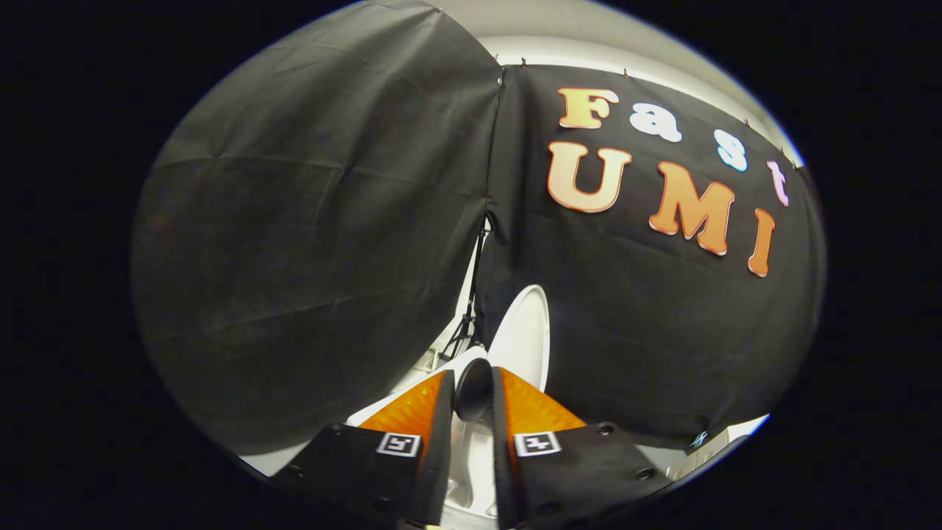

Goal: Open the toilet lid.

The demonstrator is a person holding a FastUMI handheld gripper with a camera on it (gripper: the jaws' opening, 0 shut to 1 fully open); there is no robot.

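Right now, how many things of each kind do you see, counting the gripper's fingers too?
Toilet lid, raised upright beyond the fingers: 1
Fingers, nearly together with a dark rounded part in the narrow gap: 2
Black cloth wall: 1
Stand behind the cloth: 1
Total: 5

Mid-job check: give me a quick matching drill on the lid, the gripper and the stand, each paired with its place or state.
Things:
1. lid
2. gripper
3. stand

States:
A. dark legs showing in the gap between the two cloths
B. white, raised nearly upright just beyond the fingers
C. fingers close together, a dark rounded edge between them

Pairs: 1-B, 2-C, 3-A
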